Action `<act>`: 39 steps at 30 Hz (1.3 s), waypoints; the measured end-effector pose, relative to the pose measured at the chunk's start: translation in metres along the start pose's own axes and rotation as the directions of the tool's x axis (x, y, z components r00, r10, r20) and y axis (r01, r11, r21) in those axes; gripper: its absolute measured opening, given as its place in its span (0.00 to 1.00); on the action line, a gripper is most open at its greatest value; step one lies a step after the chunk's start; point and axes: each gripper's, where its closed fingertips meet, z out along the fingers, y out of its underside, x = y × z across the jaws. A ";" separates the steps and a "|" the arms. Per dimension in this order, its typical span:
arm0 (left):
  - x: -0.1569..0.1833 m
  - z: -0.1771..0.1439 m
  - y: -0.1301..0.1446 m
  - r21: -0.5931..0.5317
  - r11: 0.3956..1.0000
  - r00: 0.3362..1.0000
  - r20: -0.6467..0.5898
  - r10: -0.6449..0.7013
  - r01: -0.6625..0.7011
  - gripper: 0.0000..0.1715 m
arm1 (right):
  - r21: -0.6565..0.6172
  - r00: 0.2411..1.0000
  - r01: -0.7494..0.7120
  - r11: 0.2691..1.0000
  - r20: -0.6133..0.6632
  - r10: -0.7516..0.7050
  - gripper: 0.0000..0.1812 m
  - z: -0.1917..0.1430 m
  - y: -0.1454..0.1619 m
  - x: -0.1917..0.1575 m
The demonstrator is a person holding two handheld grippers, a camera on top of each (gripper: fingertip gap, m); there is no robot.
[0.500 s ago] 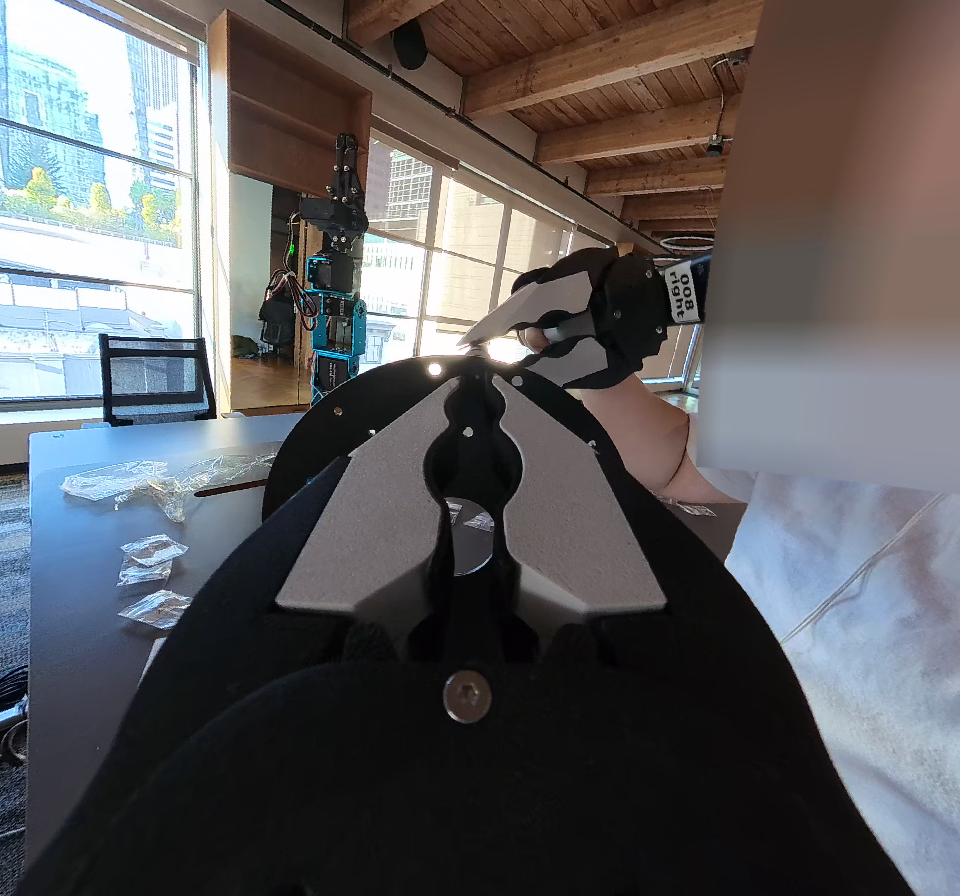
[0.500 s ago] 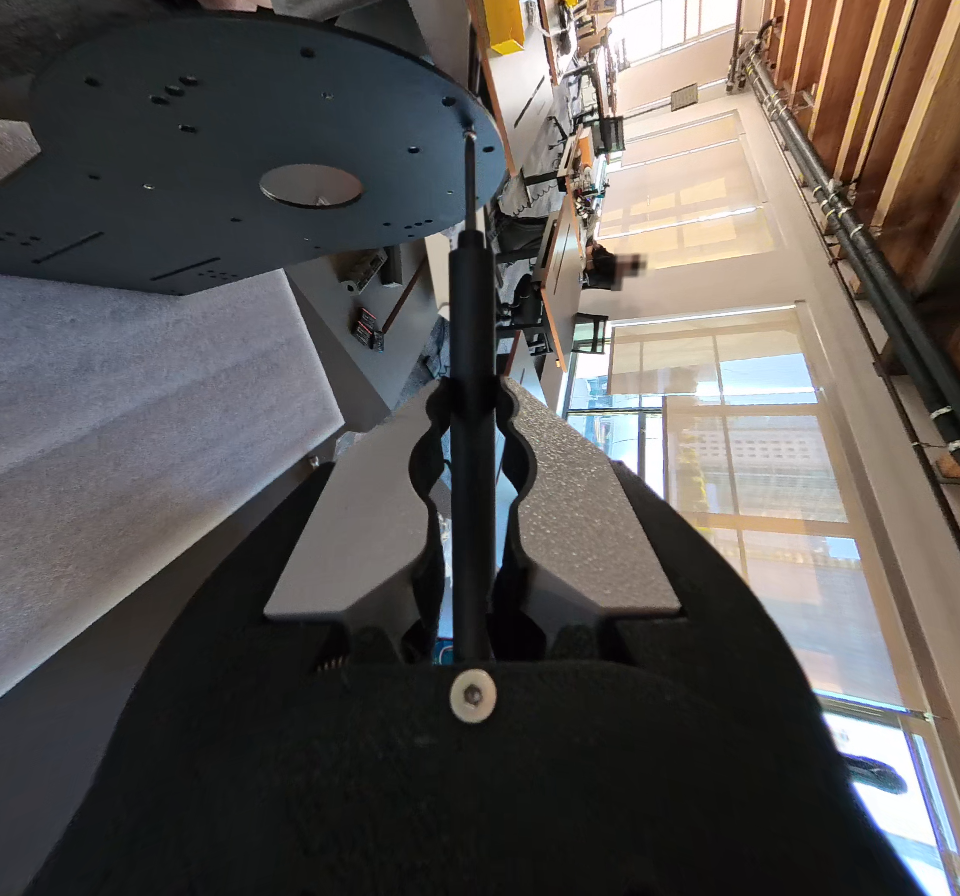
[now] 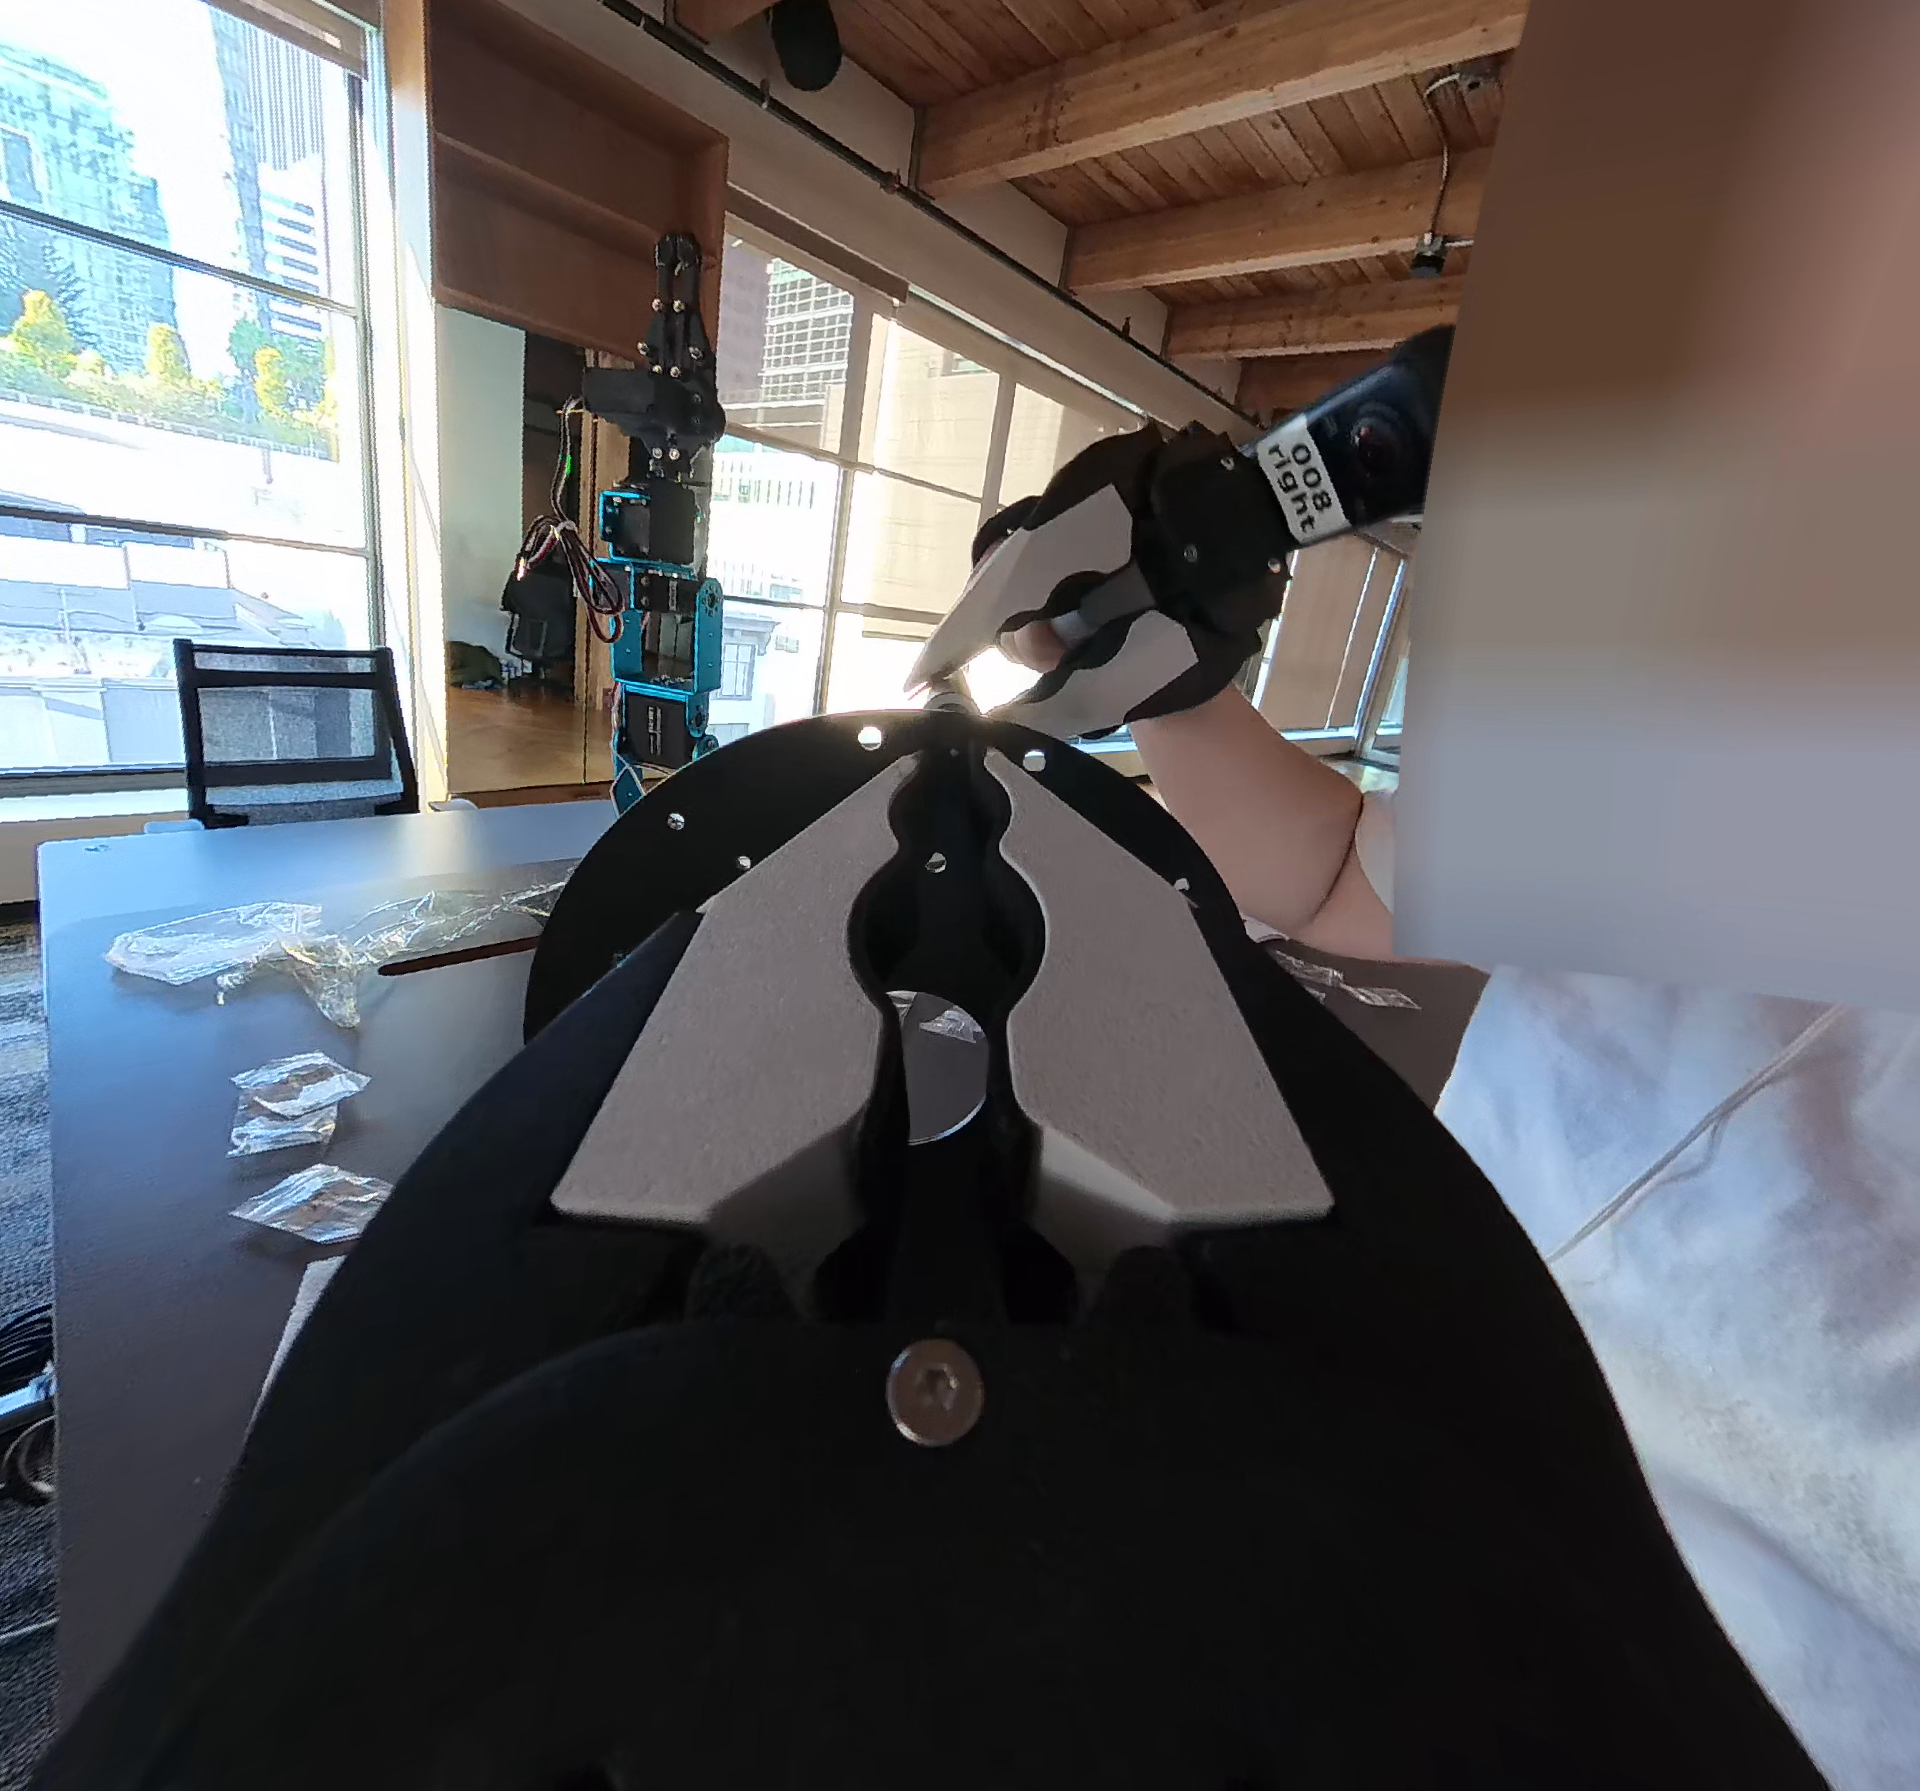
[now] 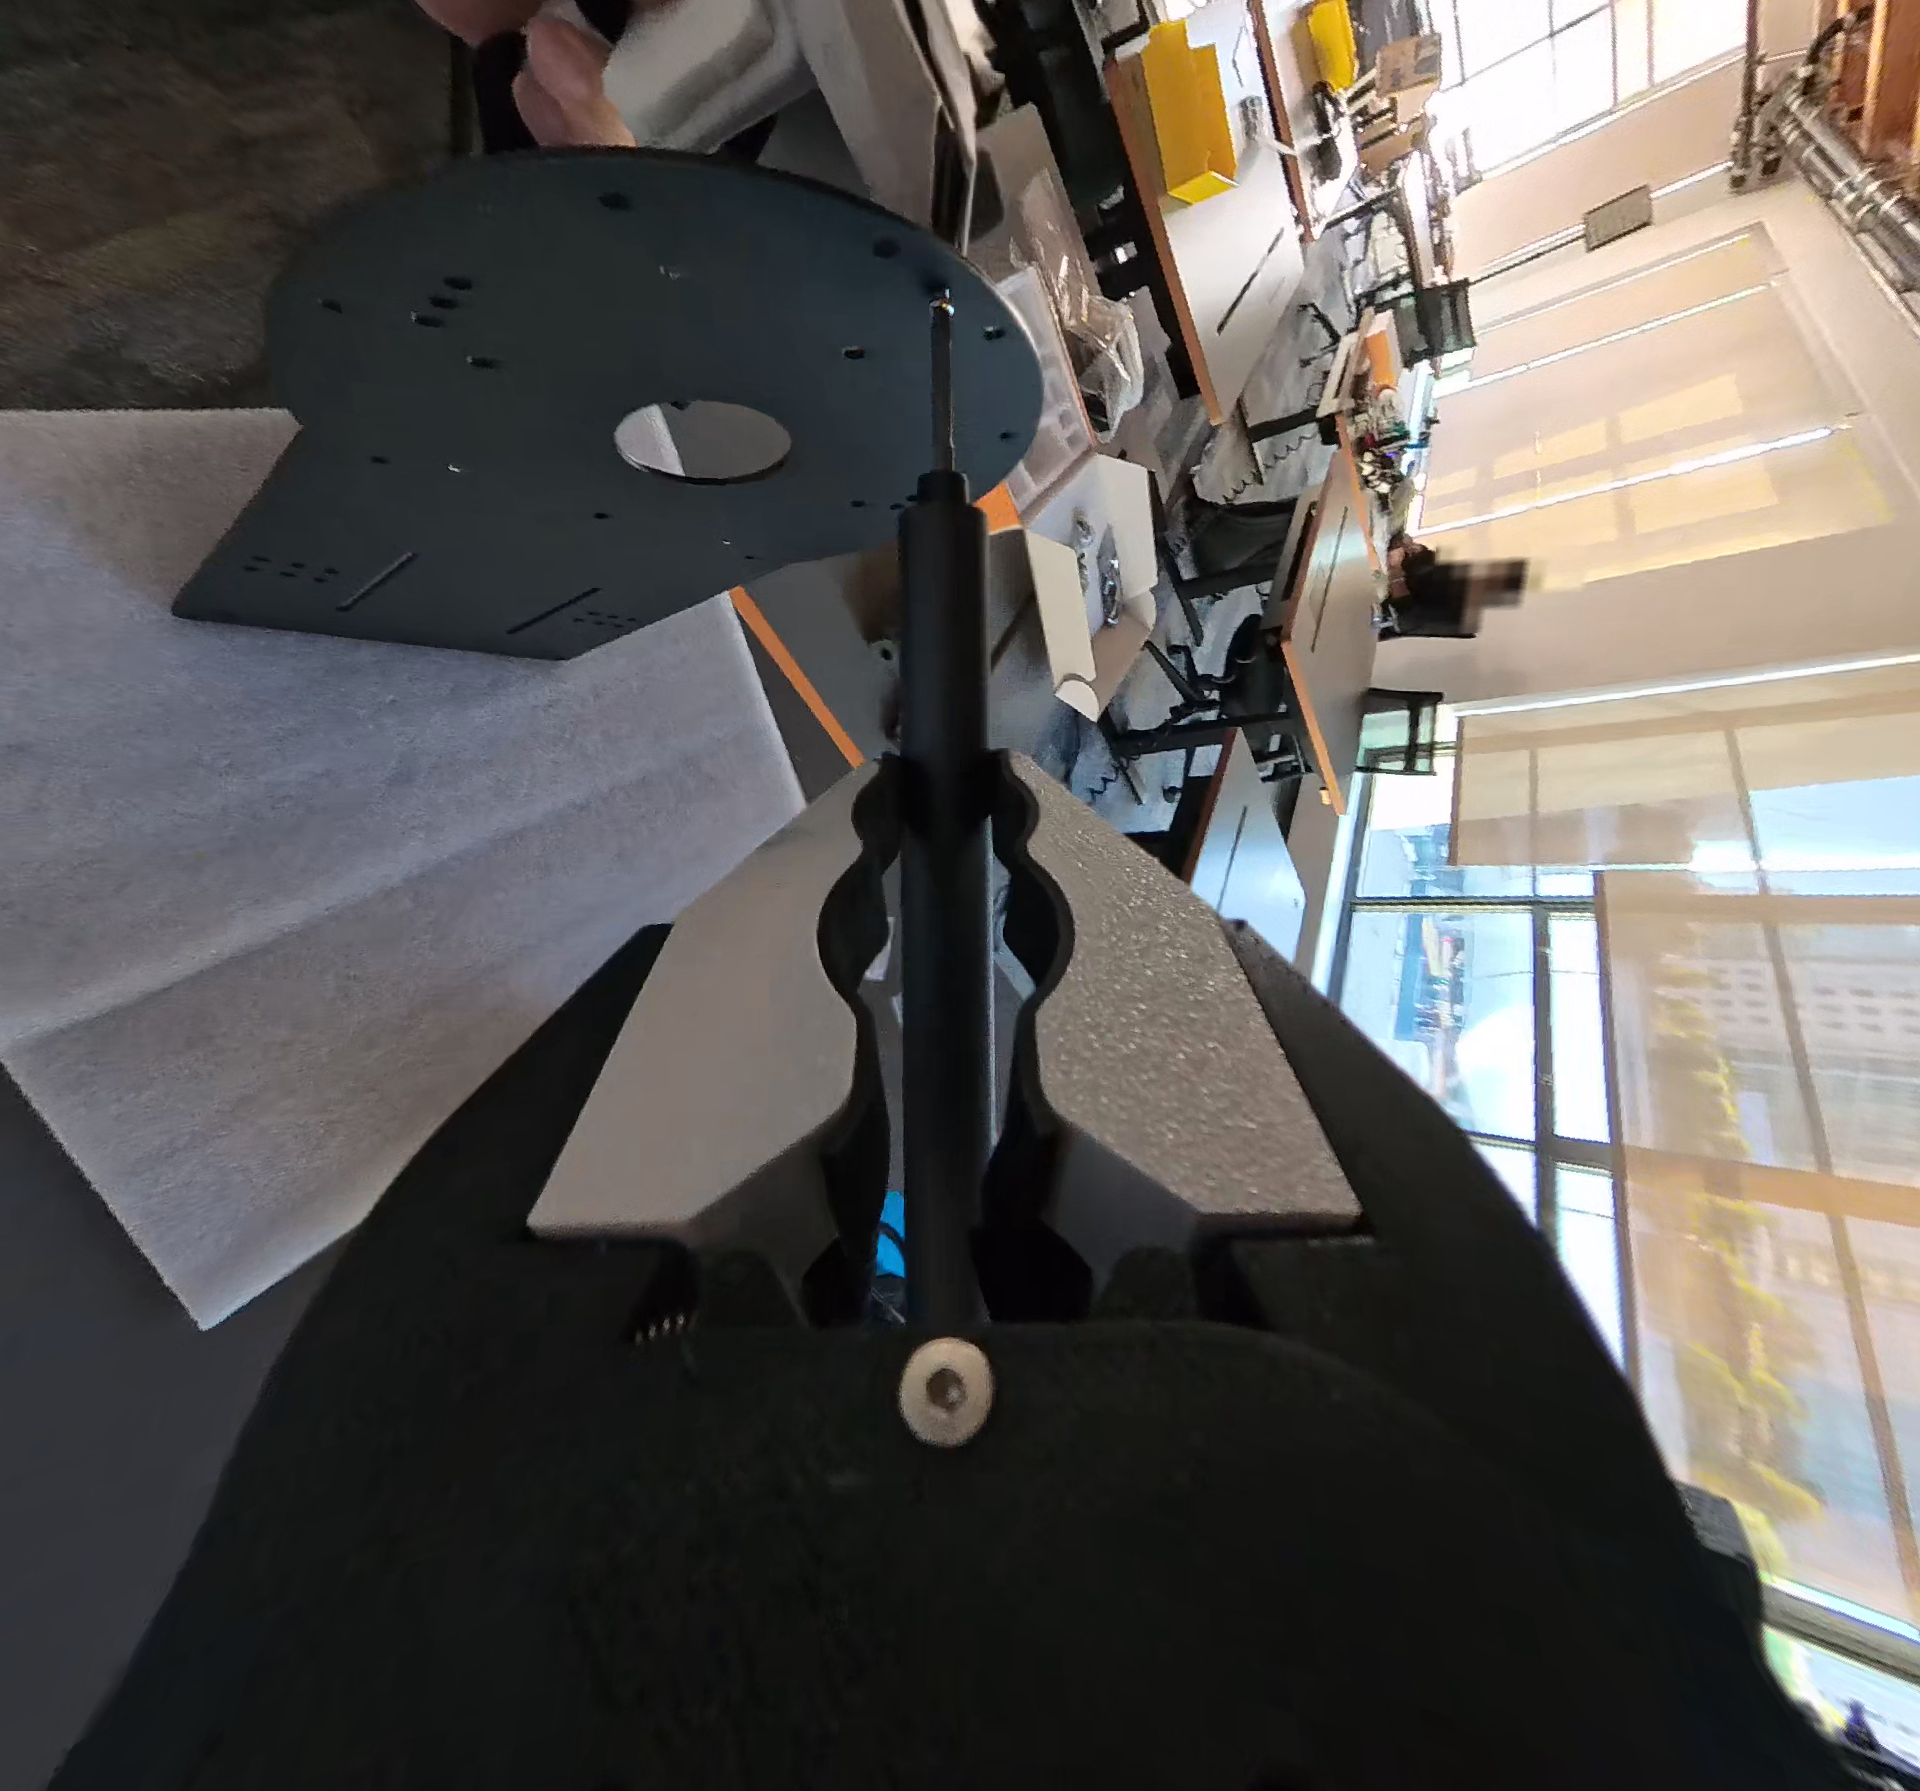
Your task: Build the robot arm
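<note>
My left gripper (image 3: 951, 765) is shut on a black round plate (image 3: 644, 868) with many small holes, gripping it edge-on and holding it upright above the table. My right gripper (image 4: 942, 775) is shut on a slim black screwdriver (image 4: 942, 661). The screwdriver's thin tip touches a small hole near the rim of the plate (image 4: 520, 411). In the left wrist view the right gripper (image 3: 956, 697) sits just above the plate's top edge, with a hand behind it. A hand on the left gripper's white handle (image 4: 686, 27) shows behind the plate.
A dark table (image 3: 156, 1222) carries small clear plastic bags (image 3: 301, 1087) and crumpled wrap. A white foam sheet (image 4: 312, 806) lies under the plate. A blue and black robot arm (image 3: 660, 536) and a black chair (image 3: 291, 723) stand beyond the table. A white-clothed torso (image 3: 1714, 1326) is at the right. The white-clothed torso (image 3: 1714, 1326) is about equally far from each gripper, around 25 cm.
The plate has shifted toward the middle of the right wrist view and looks smaller. The right gripper has risen a little in the left wrist view. The screwdriver tip stays at the rim hole.
</note>
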 end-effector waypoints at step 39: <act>0.000 -0.002 0.001 0.011 0.999 0.998 0.043 0.035 -0.035 0.01 | -0.007 0.999 -0.003 1.000 -0.034 0.003 0.08 0.005 0.002 -0.001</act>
